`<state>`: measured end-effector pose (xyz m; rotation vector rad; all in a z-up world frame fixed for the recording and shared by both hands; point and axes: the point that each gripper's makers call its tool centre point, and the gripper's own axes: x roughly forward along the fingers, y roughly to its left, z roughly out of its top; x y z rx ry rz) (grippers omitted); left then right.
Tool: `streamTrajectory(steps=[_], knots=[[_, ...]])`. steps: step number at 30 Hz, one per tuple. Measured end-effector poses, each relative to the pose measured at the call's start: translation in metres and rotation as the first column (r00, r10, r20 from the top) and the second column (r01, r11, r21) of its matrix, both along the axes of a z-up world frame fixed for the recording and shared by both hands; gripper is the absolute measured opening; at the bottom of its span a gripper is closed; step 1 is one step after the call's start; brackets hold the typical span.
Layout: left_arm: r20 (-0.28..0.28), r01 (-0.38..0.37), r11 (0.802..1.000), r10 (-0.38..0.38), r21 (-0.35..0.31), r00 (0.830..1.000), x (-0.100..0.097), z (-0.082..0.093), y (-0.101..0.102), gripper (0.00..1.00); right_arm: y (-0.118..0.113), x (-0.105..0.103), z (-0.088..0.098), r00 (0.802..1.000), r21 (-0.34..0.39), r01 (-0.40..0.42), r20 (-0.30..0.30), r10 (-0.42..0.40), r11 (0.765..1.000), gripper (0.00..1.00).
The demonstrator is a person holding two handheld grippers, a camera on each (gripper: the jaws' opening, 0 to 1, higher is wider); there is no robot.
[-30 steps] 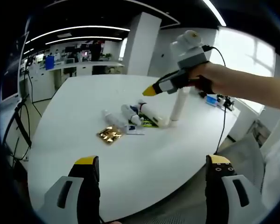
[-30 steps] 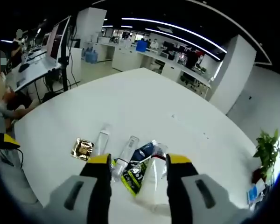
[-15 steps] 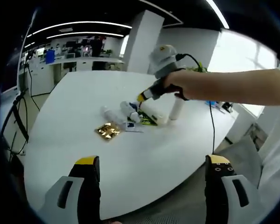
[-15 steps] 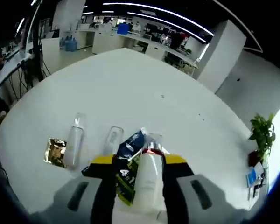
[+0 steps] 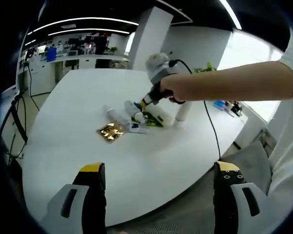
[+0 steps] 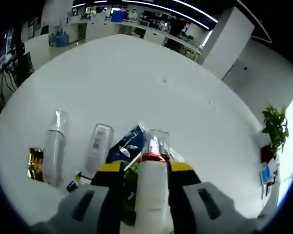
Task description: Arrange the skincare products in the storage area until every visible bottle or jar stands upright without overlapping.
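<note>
Item one, my right gripper (image 6: 140, 168): its yellow-tipped jaws are clamped on a white tube with a red band and clear cap (image 6: 153, 180), lying at 6 o'clock in the right gripper view; the print on the tube is too small for me to read. Item two, a dark blue sachet (image 6: 125, 147) at 11 o'clock of the tube, touching it. Item three, a black and green sachet (image 6: 129, 190) under the left jaw, its lettering hidden. Item four, two clear-capped white tubes lying flat, one (image 6: 98, 146) just beside the blue sachet, the other (image 6: 54, 152) further toward 9 o'clock; labels illegible. Item five, a gold foil packet (image 6: 34, 163) touching that outer tube. Item six, a white bottle (image 5: 184, 110) standing upright at 3 o'clock of the pile in the left gripper view. All rest on a white round table (image 6: 136, 73). Item seven, my left gripper (image 5: 158, 170): jaws wide apart, holding nothing, hanging off the table edge. A potted plant (image 6: 274, 139) stands at 3 o'clock.
</note>
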<state>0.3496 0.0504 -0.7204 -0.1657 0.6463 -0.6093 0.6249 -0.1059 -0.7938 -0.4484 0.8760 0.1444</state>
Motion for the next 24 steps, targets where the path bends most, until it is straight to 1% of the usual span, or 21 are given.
streamTrajectory(steps=[3, 5, 6, 9, 10, 13, 15, 18, 19, 24], knots=[[-0.012, -0.008, 1.0, 0.007, -0.007, 1.0, 0.0, -0.001, 0.001, 0.89, -0.004, 0.0, -0.003, 1.0, 0.0, 0.012, -0.013, -0.012, 1.0, 0.36], [-0.018, -0.01, 1.0, 0.01, -0.006, 1.0, 0.0, -0.002, 0.001, 0.89, -0.006, 0.004, -0.007, 0.999, 0.011, 0.022, -0.029, -0.021, 1.0, 0.37], [-0.022, -0.012, 1.0, 0.012, -0.004, 1.0, 0.0, -0.003, 0.001, 0.89, -0.007, 0.002, -0.011, 0.998, 0.015, 0.027, -0.05, -0.026, 1.0, 0.37], [-0.031, -0.016, 1.0, 0.016, 0.005, 0.999, -0.001, -0.005, 0.002, 0.89, -0.009, 0.0, -0.018, 0.996, 0.016, 0.038, -0.075, -0.036, 0.999, 0.39], [-0.032, -0.014, 1.0, 0.014, 0.005, 0.999, -0.001, -0.005, 0.002, 0.89, -0.009, 0.001, -0.02, 0.996, 0.029, 0.046, -0.079, -0.043, 0.999, 0.39], [-0.032, -0.01, 1.0, 0.01, 0.006, 0.999, -0.002, -0.005, 0.001, 0.89, -0.007, 0.005, -0.019, 0.996, 0.044, 0.055, -0.071, -0.052, 0.998, 0.4], [-0.027, -0.023, 1.0, 0.023, 0.014, 0.999, 0.0, -0.005, 0.003, 0.88, -0.007, 0.007, -0.019, 0.996, 0.058, 0.06, -0.068, -0.056, 0.996, 0.39], [-0.03, -0.043, 0.999, 0.043, 0.023, 0.999, 0.001, -0.006, 0.006, 0.88, -0.008, 0.009, -0.02, 0.996, 0.078, 0.07, -0.066, -0.065, 0.994, 0.35], [-0.032, -0.045, 0.999, 0.046, 0.024, 0.998, 0.001, -0.007, 0.006, 0.88, -0.008, 0.009, -0.02, 0.996, 0.082, 0.071, -0.065, -0.066, 0.994, 0.31], [-0.039, -0.042, 0.999, 0.043, 0.024, 0.998, 0.001, -0.007, 0.006, 0.89, -0.008, 0.004, -0.017, 0.996, 0.082, 0.065, -0.061, -0.06, 0.995, 0.31]])
